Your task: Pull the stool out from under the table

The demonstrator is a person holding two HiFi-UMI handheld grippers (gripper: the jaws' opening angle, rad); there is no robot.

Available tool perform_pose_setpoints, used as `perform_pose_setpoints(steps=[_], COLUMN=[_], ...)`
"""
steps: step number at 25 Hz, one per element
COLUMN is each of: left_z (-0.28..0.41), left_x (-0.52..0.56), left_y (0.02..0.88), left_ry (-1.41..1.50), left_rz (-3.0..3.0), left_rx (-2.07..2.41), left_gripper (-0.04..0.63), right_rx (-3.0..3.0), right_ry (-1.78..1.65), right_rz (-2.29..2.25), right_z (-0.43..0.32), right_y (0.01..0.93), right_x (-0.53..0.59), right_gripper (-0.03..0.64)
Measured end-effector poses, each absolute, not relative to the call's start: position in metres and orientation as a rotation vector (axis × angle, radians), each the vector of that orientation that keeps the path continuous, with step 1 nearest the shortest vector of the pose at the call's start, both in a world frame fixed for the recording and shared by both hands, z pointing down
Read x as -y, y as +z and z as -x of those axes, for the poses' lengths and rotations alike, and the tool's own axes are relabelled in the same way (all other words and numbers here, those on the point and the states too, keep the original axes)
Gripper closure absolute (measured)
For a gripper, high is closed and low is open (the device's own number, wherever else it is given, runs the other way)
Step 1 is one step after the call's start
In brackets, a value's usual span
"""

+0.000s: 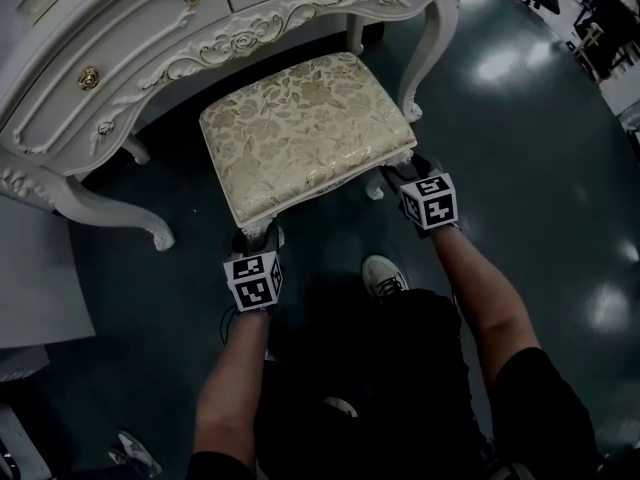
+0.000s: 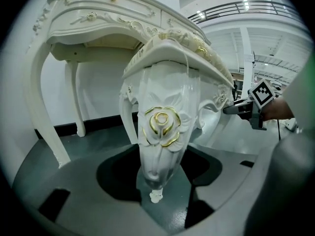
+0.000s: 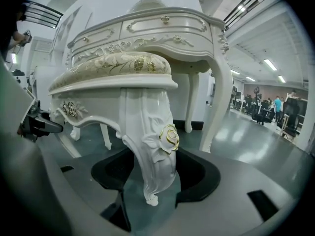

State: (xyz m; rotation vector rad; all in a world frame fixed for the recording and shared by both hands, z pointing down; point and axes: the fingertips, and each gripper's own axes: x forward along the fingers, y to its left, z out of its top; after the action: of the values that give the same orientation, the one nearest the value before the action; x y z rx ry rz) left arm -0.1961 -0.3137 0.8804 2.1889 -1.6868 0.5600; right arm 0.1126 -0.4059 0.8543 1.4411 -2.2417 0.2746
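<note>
Table (image 1: 120, 58) at far left, stool (image 1: 300, 133) just in front of it, both near stool legs clamped.
Table: white, carved, gilt drawer knobs, standing on dark glossy floor (image 1: 530, 168). Stool: white frame, gold floral cushion, set between the table's front legs. Its far edge lies at the table's apron and the rest of the seat is in the open on the near side. Near-left leg (image 2: 160, 132), carved with a gilt rose, sits between the jaws of the left gripper (image 2: 160, 178), which are closed against it low down, close to the foot. Near-right leg (image 3: 150, 146), also with a rose, is held the same way by the right gripper (image 3: 152, 178), jaws pressed on either side above the foot. Both feet appear to rest on the floor. Person's shoe (image 1: 383, 273) lies on the floor near of the stool, between the two grippers.
</note>
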Motion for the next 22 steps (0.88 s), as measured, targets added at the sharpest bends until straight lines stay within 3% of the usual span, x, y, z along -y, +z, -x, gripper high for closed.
perform_pose_setpoints(steps=[22], left_z=[0.197], left_x=[0.313], left_y=[0.885], left_ry=[0.554], left_rz=[-2.183], left_rx=[1.567], left_gripper=[0.344], right_rx=[2.141], right_ry=[0.352], right_rz=[-1.436], right_z=[-0.111], right_y=[0.855], right_x=[0.395], right_gripper=[0.330])
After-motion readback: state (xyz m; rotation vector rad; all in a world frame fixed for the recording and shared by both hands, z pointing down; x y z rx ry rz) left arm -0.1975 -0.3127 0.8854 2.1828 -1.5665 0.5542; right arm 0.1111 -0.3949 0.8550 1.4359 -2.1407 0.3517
